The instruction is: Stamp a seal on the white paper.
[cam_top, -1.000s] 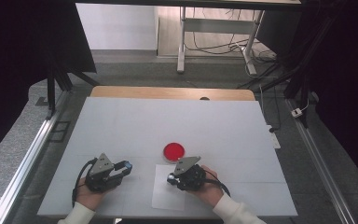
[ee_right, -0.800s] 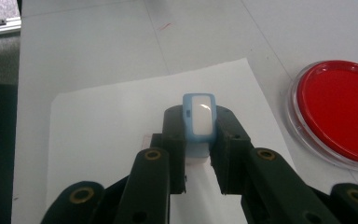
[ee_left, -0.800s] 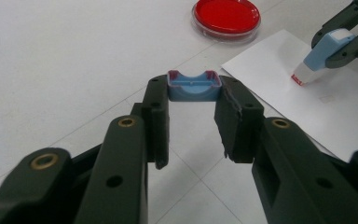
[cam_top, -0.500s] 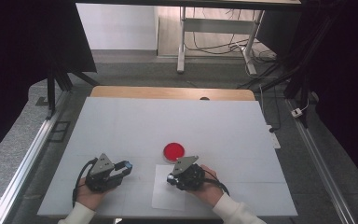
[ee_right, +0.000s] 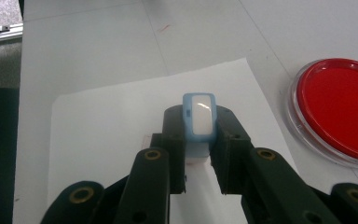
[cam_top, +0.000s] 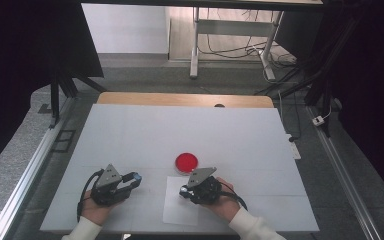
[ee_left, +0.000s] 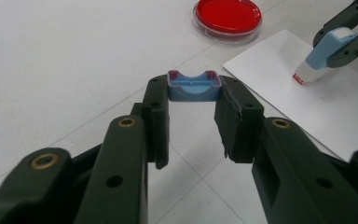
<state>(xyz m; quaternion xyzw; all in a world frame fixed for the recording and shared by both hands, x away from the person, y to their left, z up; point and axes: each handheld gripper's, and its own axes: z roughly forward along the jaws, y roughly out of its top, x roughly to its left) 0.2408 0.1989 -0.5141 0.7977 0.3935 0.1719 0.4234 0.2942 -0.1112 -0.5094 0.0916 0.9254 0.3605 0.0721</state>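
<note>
Here, near the front edge of the white counter (cam_top: pixel 130 135), the person's two hands each hold a gripper low over the surface. The left gripper (ee_left: pixel 193 105) is clamped on a small blue cap (ee_left: pixel 194 85) with pinkish edges, pinched between its two fingertips just above the counter — in the high view the cap shows as a blue speck (cam_top: pixel 137 176) at the tip of that gripper, left of the paper. The right gripper (ee_right: pixel 198 140) is closed around a pale blue stamp-like tool (ee_right: pixel 198 122) with a white window on top; the tool points down at a white sheet of paper (ee_right: pixel 107 135). From the left gripper view the tool's white end with a red edge (ee_left: pixel 304 76) sits on or just over the sheet — whether it touches I cannot tell. Just beyond the paper's far edge, a little to the right, stands a clear round dish with red filling (cam_top: pixel 186 162), apart from both grippers. The two grippers are near each other, with the paper's left edge between them.
</note>
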